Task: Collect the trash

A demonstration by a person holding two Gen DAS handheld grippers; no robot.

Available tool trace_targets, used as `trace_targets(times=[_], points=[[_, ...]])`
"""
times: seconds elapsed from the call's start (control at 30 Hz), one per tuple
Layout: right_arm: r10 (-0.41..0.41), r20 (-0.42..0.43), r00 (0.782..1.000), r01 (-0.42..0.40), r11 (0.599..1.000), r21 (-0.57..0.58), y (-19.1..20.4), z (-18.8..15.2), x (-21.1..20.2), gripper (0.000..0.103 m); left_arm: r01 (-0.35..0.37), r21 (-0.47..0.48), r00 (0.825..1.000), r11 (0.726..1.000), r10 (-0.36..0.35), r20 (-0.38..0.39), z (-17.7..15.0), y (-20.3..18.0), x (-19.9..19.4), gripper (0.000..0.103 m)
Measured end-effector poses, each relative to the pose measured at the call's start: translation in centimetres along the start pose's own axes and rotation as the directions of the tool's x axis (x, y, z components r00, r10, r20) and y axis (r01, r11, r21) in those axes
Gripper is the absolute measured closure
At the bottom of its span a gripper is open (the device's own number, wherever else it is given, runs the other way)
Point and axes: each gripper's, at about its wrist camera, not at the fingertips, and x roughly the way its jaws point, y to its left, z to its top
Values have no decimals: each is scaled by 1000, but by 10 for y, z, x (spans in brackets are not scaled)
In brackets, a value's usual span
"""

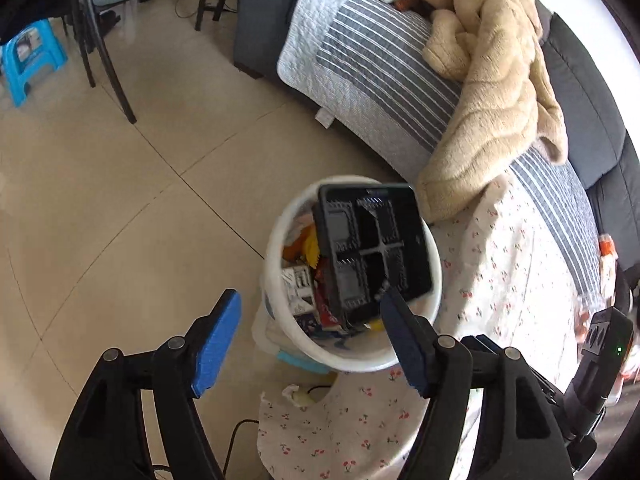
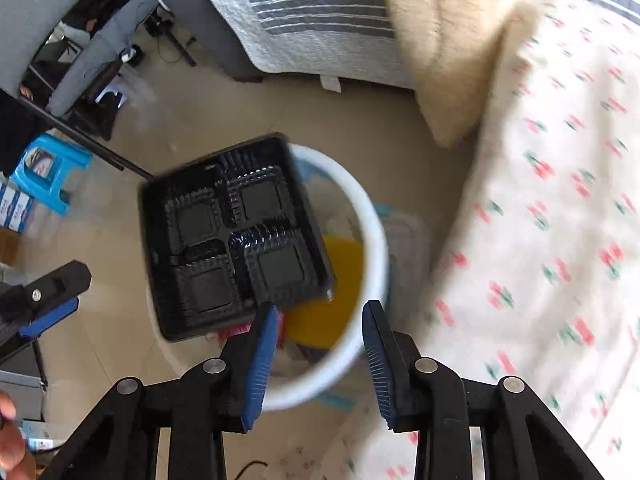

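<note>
Hovering over the floor, the left tool [image 1: 310, 340] has its blue pads spread wide with nothing between them; its right pad stands in front of the near rim of a white bin [image 1: 276, 248], but whether it touches is unclear. The right tool [image 2: 320, 360] is partly open above the same bin [image 2: 376, 240] and grips nothing, its left pad just in front of the near edge of a black plastic tray [image 2: 232, 236]. That tray [image 1: 372, 248], divided into four ribbed compartments, sits tilted in the mouth of the bin, leaning on the rim and sticking out above it. Under and beside it lie a yellow wrapper [image 2: 332, 280], some red packaging and printed cartons [image 1: 298, 284]. The bin stands on beige floor tiles [image 1: 120, 208], against a sofa draped with a white cloth printed with cherries [image 1: 500, 264]. A crumpled tissue [image 1: 296, 394] lies on the cloth's near flap. Beyond, a beige fleece blanket [image 1: 492, 80] sprawls over a grey striped quilt [image 1: 372, 68]. Farther off stand dark chair legs [image 1: 112, 72] and a blue plastic stool [image 1: 32, 60].
</note>
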Motion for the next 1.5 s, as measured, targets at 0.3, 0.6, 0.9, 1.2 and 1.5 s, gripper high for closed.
trace_targets(times=[0.3, 0.6, 0.9, 1.2, 1.5], points=[[-79, 60, 995, 82, 996, -47, -33, -89, -102, 42, -14, 234, 1000, 972, 16, -8, -93, -68, -37, 26], [-127, 201, 971, 154, 980, -123, -15, -161, -176, 20, -114, 341, 985, 933, 60, 164, -190, -91, -102, 15], [-163, 257, 953, 183, 982, -54, -32, -192, -214, 13, -110, 422, 977, 900, 19, 214, -224, -119, -134, 15], [-217, 254, 943, 226, 974, -8, -48, -201, -223, 12, -81, 473, 983, 877, -7, 182, -234, -140, -131, 15], [-231, 237, 944, 235, 972, 13, -57, -203, -224, 12, -52, 495, 990, 867, -19, 137, -237, -149, -120, 15]])
